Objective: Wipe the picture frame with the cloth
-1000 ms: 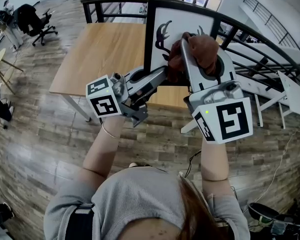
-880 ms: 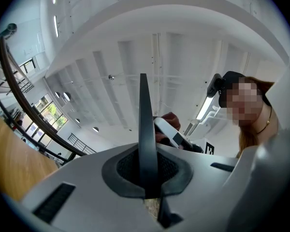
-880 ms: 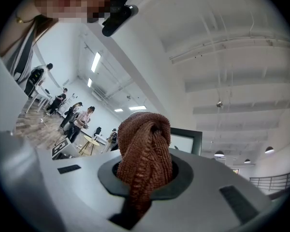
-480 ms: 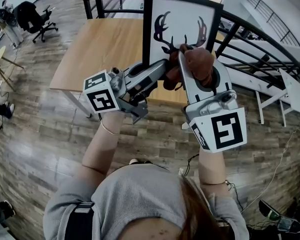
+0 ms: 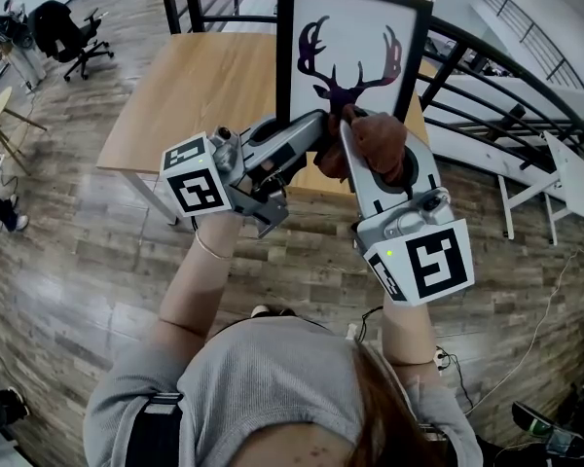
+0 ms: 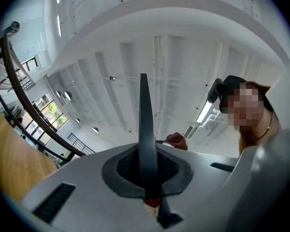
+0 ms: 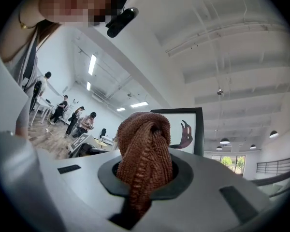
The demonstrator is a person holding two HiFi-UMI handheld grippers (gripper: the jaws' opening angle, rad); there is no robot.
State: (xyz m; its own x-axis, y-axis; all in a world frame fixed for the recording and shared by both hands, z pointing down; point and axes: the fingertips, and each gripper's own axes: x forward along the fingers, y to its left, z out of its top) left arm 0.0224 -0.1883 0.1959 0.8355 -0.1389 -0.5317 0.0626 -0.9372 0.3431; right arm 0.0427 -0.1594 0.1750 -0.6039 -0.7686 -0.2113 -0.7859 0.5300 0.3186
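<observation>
Sliding down since moment ago: right gripper [image 5: 373,129], jaws clamped on brown cloth [image 5: 384,146], now at lower part of picture frame [image 5: 288,56]; antlers [image 5: 350,61] uncovered. Left gripper [image 5: 311,132], jaws closed on frame's lower edge, holds frame upright near table [image 5: 200,95]. Likely one downward stroke almost finished.

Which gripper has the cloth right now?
The right gripper, at the head view's right: the brown cloth is bunched between its jaws. The left gripper is clamped on the picture frame instead, along its thin dark edge.
</observation>
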